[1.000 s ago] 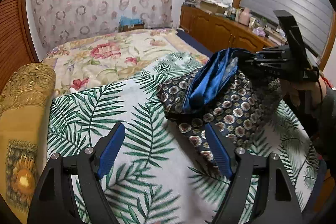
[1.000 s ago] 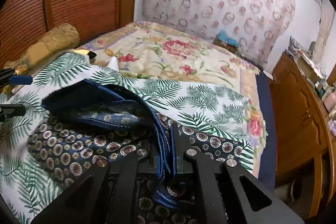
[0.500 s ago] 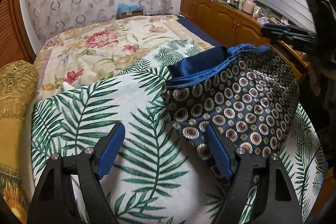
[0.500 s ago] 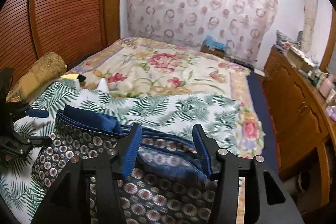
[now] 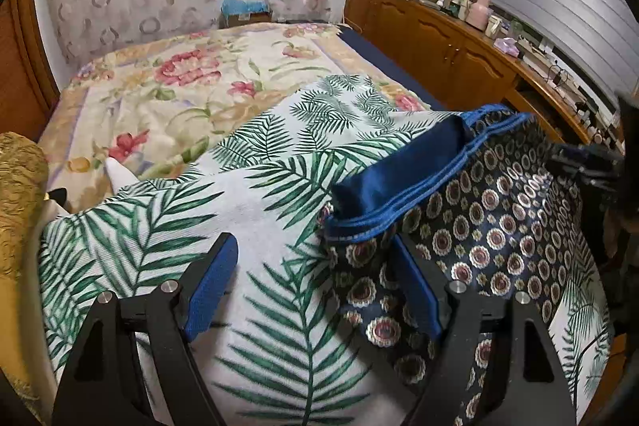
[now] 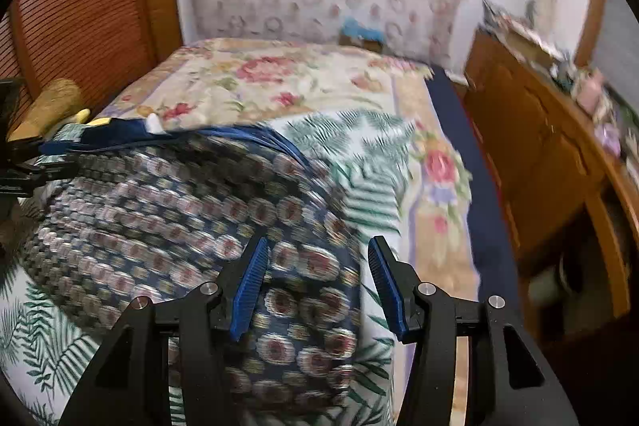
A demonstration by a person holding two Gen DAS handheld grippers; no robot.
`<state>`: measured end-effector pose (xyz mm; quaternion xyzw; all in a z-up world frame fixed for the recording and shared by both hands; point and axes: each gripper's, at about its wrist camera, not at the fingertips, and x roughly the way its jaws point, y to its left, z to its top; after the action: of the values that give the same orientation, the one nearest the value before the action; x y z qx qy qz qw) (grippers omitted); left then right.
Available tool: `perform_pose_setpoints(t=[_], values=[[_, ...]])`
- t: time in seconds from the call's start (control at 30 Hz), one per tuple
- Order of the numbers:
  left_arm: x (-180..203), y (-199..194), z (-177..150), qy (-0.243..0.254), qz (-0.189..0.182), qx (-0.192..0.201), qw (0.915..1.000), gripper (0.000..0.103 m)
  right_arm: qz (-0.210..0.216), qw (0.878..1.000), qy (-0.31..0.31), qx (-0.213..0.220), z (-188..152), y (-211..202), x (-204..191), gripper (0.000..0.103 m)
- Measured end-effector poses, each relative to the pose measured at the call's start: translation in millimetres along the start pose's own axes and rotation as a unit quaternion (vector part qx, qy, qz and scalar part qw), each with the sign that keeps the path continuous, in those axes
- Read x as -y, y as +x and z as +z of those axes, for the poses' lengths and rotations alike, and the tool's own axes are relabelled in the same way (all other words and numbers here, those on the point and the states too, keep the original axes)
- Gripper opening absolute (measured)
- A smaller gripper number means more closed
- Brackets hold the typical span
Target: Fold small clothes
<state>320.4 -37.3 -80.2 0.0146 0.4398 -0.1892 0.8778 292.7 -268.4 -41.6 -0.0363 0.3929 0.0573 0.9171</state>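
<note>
Dark blue shorts with a round flower print (image 5: 491, 226) lie spread on the palm-leaf sheet (image 5: 247, 194), their plain blue waistband (image 5: 403, 170) at the far edge. My left gripper (image 5: 315, 290) is open and empty just above the sheet, its right finger over the shorts' left edge. My right gripper (image 6: 315, 286) is open and empty over the shorts (image 6: 179, 194), near their right edge; that view is motion-blurred. The right gripper also shows as a dark shape at the far right of the left wrist view (image 5: 591, 162).
A floral quilt (image 5: 191, 82) covers the far part of the bed. A gold bolster (image 5: 20, 194) lies at the left. A wooden cabinet (image 5: 447, 46) with clutter on top runs along the right side. The bed's right edge is close (image 6: 483, 210).
My right gripper let go of the shorts' waistband, opened and drew back toward the shorts' right edge. The shorts now lie flat and spread. My left gripper stayed open and moved closer to the shorts.
</note>
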Motion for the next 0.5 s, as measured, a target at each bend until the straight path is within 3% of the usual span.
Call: perform_pose_setpoints(t=[0.37,0.5], values=[[1.4,14.6,8.3,-0.005,-0.009,-0.009,0.9999,0.079,0.054,0.997,0.059,-0.021,6.6,31.8,25.2,0.065],[1.7,16.2,9.1,-0.006,-0.019,-0.006,0.9998,0.076,0.066,0.996,0.048,-0.02,11.5,35.8,29.1,0.066]])
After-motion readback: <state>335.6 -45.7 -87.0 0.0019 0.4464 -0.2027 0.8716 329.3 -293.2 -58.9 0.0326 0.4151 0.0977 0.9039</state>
